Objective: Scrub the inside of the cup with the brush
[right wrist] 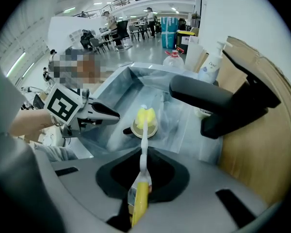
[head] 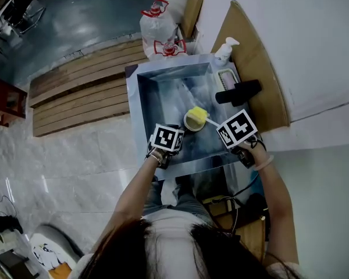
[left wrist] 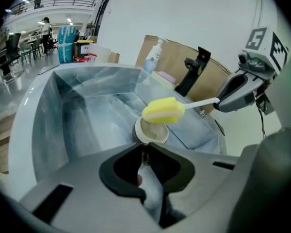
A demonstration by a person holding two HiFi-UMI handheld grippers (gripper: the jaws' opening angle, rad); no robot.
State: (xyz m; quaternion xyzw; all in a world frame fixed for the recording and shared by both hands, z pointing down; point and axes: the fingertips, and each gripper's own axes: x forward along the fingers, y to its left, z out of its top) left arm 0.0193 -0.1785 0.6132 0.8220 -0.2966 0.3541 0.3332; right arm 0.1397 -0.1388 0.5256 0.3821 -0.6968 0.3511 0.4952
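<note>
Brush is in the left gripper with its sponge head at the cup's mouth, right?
No. The brush is in the right gripper: the right gripper view shows its handle clamped between those jaws. Its sponge head is at the cup's mouth, as you said.

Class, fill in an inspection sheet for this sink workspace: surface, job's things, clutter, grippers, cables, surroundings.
Surface: metal sink, shiny basin.
Job's things: cup in the sink; brush with its yellow sponge head over the cup's mouth, not inside.
Clutter: pump bottle and black faucet at the sink's rim.
Grippers: left hand-held gripper shut on the cup's handle; right hand-held gripper shut on the brush's handle.
Cables: thin dark cable hanging from the right hand-held gripper.
Surroundings: wooden planks on the floor, cardboard against the wall, water jugs.
</note>
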